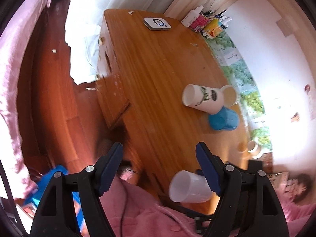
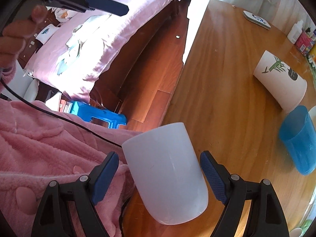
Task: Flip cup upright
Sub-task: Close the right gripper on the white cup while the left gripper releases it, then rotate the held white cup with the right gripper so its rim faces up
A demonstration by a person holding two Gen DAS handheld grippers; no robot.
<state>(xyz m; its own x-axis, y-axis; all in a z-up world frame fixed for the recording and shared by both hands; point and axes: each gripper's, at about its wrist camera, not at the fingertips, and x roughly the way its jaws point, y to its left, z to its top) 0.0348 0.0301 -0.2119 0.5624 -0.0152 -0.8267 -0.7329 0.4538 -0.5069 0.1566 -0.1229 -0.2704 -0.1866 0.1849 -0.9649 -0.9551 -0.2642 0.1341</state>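
Right gripper jaws apart, straddling the white cup at lower centre, pads not touching it; cup lies on its side at the table near edge. Left gripper jaws apart, empty, cup by its right finger. Printed cup, blue cup at right.

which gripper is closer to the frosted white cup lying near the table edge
Right. The right gripper has its open jaws on either side of the frosted white cup; the left gripper hangs open above it, off to the side.
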